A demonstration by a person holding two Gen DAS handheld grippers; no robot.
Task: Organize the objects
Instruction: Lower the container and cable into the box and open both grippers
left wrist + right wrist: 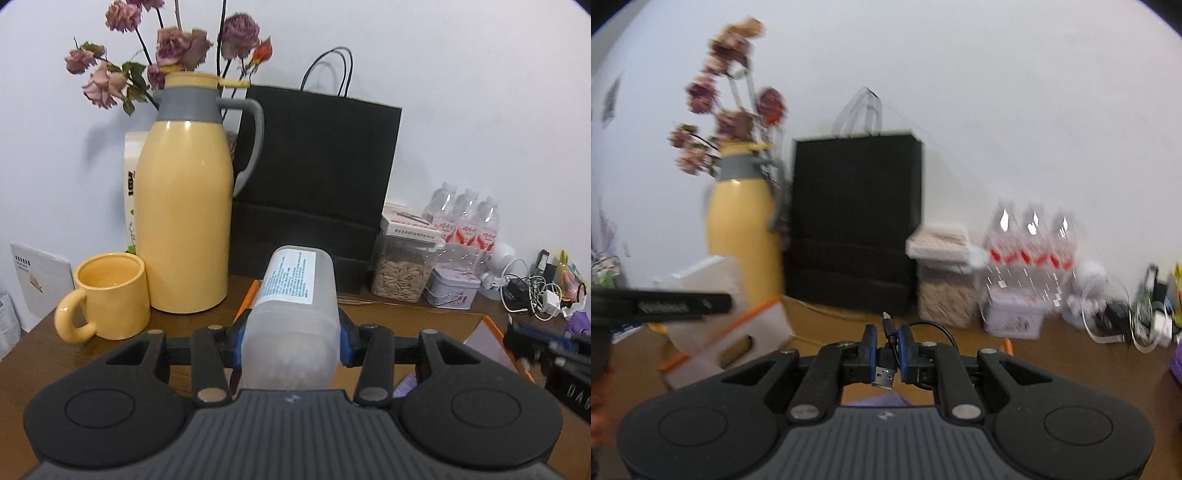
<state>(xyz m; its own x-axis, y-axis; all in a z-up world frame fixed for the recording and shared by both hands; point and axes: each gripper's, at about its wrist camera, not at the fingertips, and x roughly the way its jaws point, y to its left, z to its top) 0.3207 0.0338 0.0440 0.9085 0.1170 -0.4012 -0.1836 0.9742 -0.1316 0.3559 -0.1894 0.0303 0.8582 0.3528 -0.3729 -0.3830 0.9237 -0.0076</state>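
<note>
Carrying step: the left hand-held gripper (290,341) pinches a frosted plastic bottle (295,306) in front of the black bag (314,177); the right hand-held gripper (886,349) pinches a USB cable (887,363). Next, each likely needs a bench spot.

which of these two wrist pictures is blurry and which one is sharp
Left wrist view: sharp; the label on the translucent bottle in the left claw shows lines of print, and the yellow thermos has crisp glare spots. Right wrist view: smeared; the water bottles and dried flowers streak, though the USB cable stays fairly clear.
</note>
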